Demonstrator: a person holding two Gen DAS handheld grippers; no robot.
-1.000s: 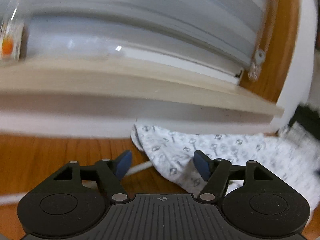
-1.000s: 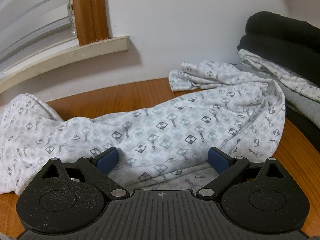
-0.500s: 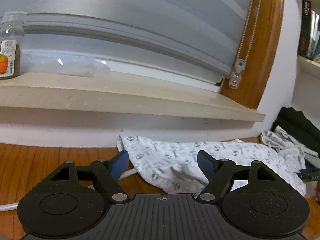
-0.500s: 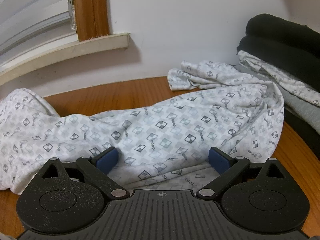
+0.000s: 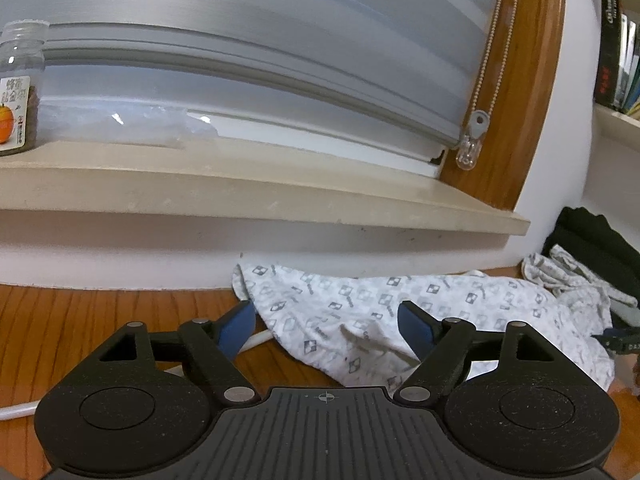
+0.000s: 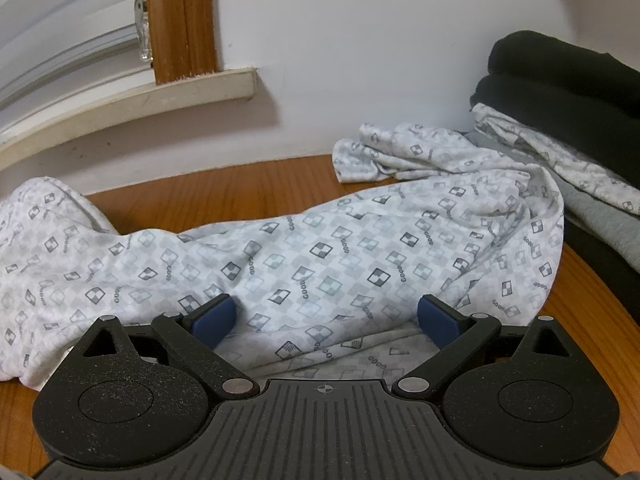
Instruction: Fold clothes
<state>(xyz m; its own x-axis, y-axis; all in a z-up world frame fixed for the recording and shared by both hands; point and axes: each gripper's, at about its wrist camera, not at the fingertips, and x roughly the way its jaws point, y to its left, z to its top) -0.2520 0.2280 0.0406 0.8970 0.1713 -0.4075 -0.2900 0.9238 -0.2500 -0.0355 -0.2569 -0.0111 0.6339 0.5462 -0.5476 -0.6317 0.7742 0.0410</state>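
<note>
A white patterned garment is seen lying crumpled and stretched out along the wooden table, below the window sill and reaching toward a stack of folded clothes at the far end from the sill's corner. No fold has been made in it; the step in hand is judged to be the taking hold of the cloth at two places so that it can be spread flat.

The left gripper is held wide, its jaws having just been opening, and only the near end of the garment lies between them, ungripped. The right gripper is also spread wide over the middle of the garment, with nothing pinched.

For the next move, each gripper would need to be lowered onto an edge of the cloth and closed. A white cable, lying just beside the garment's end under the sill, should be kept out of the left grip.
</note>
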